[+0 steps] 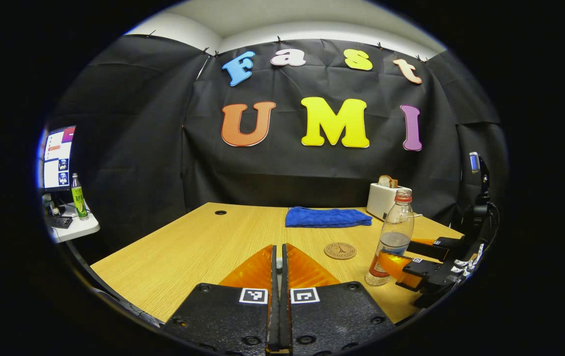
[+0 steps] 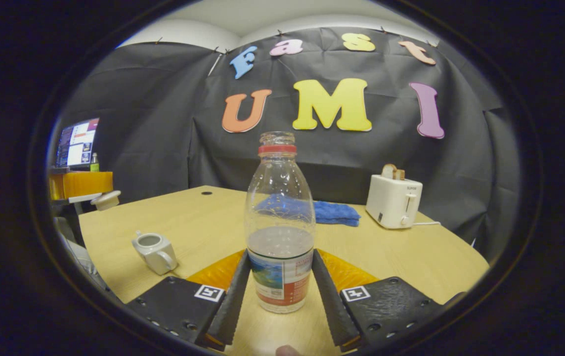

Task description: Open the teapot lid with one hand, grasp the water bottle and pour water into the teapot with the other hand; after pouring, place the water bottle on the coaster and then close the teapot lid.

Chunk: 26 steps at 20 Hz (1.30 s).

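The clear water bottle (image 2: 279,232), uncapped with a red neck ring and about a third full, stands on the table between the fingers of my right gripper (image 2: 280,257), which press on its lower sides. In the left gripper view the same bottle (image 1: 395,232) rises from the right gripper (image 1: 401,267) at the right. The white teapot (image 2: 153,252) sits lidless near the table's left edge. My left gripper (image 2: 80,184) hovers beyond that edge, holding the white lid (image 2: 106,200). The left gripper (image 1: 279,249) shows its fingers pressed together. A round cork coaster (image 1: 340,250) lies left of the bottle.
A folded blue towel (image 1: 326,217) lies at the back of the wooden table (image 1: 203,247). A white toaster (image 2: 393,200) with bread in it stands at the back right, its cord trailing right. A side desk with a monitor (image 1: 57,158) and a green bottle (image 1: 79,198) is off to the left.
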Each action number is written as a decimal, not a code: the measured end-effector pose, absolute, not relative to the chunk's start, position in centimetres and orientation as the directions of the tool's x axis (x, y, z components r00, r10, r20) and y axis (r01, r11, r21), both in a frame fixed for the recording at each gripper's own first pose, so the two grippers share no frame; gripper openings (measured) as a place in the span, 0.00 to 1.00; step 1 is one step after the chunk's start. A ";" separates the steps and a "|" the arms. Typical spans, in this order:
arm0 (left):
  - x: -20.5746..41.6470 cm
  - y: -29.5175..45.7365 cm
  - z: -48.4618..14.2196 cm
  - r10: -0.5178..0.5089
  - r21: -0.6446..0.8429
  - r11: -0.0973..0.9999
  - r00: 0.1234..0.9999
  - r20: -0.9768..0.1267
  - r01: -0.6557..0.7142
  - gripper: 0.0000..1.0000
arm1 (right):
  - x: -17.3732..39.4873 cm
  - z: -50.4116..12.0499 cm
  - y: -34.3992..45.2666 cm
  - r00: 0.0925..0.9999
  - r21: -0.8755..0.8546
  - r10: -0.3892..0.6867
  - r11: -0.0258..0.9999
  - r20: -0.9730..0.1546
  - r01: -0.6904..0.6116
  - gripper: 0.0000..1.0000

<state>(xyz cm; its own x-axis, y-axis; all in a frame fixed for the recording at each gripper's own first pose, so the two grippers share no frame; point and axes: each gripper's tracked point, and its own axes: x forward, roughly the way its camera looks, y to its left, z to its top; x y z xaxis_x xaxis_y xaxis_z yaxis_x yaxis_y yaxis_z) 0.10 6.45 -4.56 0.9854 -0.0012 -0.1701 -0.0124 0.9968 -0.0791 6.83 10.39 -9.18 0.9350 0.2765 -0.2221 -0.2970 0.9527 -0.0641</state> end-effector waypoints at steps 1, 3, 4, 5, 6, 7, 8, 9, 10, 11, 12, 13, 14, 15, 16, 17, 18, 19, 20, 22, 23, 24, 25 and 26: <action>0.1 6.5 -4.4 -0.009 -0.082 0.997 0.987 -0.161 -0.005 0.03 | 6.8 -8.6 10.6 0.936 -0.105 0.280 0.946 -0.214 -0.307 0.71; 0.1 6.6 -3.9 -0.024 -0.078 0.997 0.990 -0.139 0.013 0.03 | 6.8 -7.6 11.2 0.935 -0.208 0.289 0.921 -0.206 -0.330 0.71; 0.2 6.8 -3.5 -0.024 -0.073 0.997 0.991 -0.128 0.015 0.03 | 6.9 -7.3 11.6 0.935 -0.271 0.289 0.901 -0.204 -0.338 0.71; 0.2 7.1 -3.2 -0.025 -0.070 0.997 0.993 -0.118 0.017 0.03 | 6.8 -7.0 12.0 0.935 -0.333 0.289 0.878 -0.204 -0.344 0.71; 0.3 7.4 -3.0 -0.027 -0.066 0.998 0.993 -0.111 0.020 0.02 | 6.9 -7.0 12.3 0.936 -0.394 0.285 0.852 -0.206 -0.346 0.72; 0.2 7.7 -2.8 -0.026 -0.064 0.998 0.994 -0.107 0.020 0.02 | 7.0 -7.1 12.6 0.936 -0.452 0.286 0.820 -0.205 -0.350 0.71; 0.2 8.1 -2.7 -0.026 -0.064 0.998 0.994 -0.104 0.020 0.03 | 7.2 -7.1 13.1 0.934 -0.507 0.290 0.785 -0.209 -0.357 0.72; 0.2 8.3 -2.5 -0.029 -0.067 0.997 0.995 -0.097 0.022 0.03 | 7.2 -7.5 13.4 0.931 -0.552 0.295 0.750 -0.214 -0.364 0.72; 0.2 8.4 -2.3 -0.034 -0.071 0.997 0.995 -0.090 0.028 0.03 | 7.2 -8.0 13.6 0.929 -0.595 0.293 0.714 -0.226 -0.370 0.71; 0.1 8.7 -2.2 -0.036 -0.071 0.997 0.996 -0.087 0.030 0.03 | 7.4 -8.5 13.7 0.929 -0.634 0.287 0.679 -0.234 -0.370 0.72; 0.1 9.0 -2.1 -0.031 -0.067 0.997 0.996 -0.083 0.026 0.03 | 7.7 -8.9 13.8 0.929 -0.674 0.282 0.640 -0.239 -0.368 0.71; 0.1 9.3 -2.2 -0.027 -0.059 0.998 0.996 -0.085 0.022 0.03 | 7.9 -9.2 14.0 0.933 -0.718 0.272 0.598 -0.236 -0.356 0.72; 0.1 9.6 -2.4 -0.022 -0.051 0.999 0.995 -0.096 0.017 0.02 | 8.1 -9.5 14.0 0.936 -0.761 0.266 0.551 -0.228 -0.342 0.72; 0.1 9.9 -2.6 -0.014 -0.044 0.999 0.995 -0.102 0.009 0.02 | 8.4 -9.7 14.1 0.938 -0.796 0.264 0.507 -0.223 -0.331 0.71; -0.1 10.1 -2.6 -0.012 -0.040 0.999 0.995 -0.103 0.007 0.02 | 8.5 -10.1 14.2 0.939 -0.822 0.264 0.467 -0.222 -0.326 0.72; 0.0 10.3 -2.5 -0.010 -0.038 0.999 0.995 -0.103 0.006 0.02 | 8.8 -10.4 14.3 0.940 -0.848 0.263 0.425 -0.219 -0.317 0.71; -0.1 10.6 -2.3 -0.005 -0.036 0.999 0.995 -0.100 0.001 0.02 | 9.0 -10.3 14.5 0.945 -0.879 0.257 0.377 -0.204 -0.292 0.72; -0.2 11.0 -2.2 -0.001 -0.034 0.999 0.995 -0.095 -0.003 0.02 | 9.0 -9.9 14.7 0.950 -0.908 0.255 0.330 -0.178 -0.258 0.72; -0.3 11.4 -2.0 0.006 -0.034 0.999 0.996 -0.089 -0.009 0.02 | 9.1 -9.6 15.0 0.954 -0.931 0.258 0.288 -0.152 -0.226 0.71; -0.2 12.1 -1.9 0.021 -0.040 0.999 0.996 -0.086 -0.024 0.02 | 9.5 -9.5 15.6 0.954 -0.955 0.271 0.222 -0.132 -0.195 0.71; -0.2 12.1 -2.1 0.022 -0.042 0.999 0.996 -0.091 -0.026 0.02 | 9.7 -9.5 15.8 0.952 -0.963 0.276 0.194 -0.131 -0.189 0.72; -0.2 12.3 -2.3 0.023 -0.043 0.999 0.995 -0.097 -0.027 0.02 | 9.9 -9.5 15.9 0.952 -0.969 0.279 0.168 -0.128 -0.179 0.71; -0.3 12.4 -2.3 0.025 -0.041 0.999 0.995 -0.098 -0.029 0.03 | 10.0 -9.4 16.2 0.951 -0.976 0.283 0.142 -0.121 -0.166 0.71; -0.4 12.6 -2.3 0.025 -0.042 0.999 0.995 -0.097 -0.029 0.02 | 10.1 -9.1 16.4 0.952 -0.983 0.287 0.112 -0.108 -0.146 0.72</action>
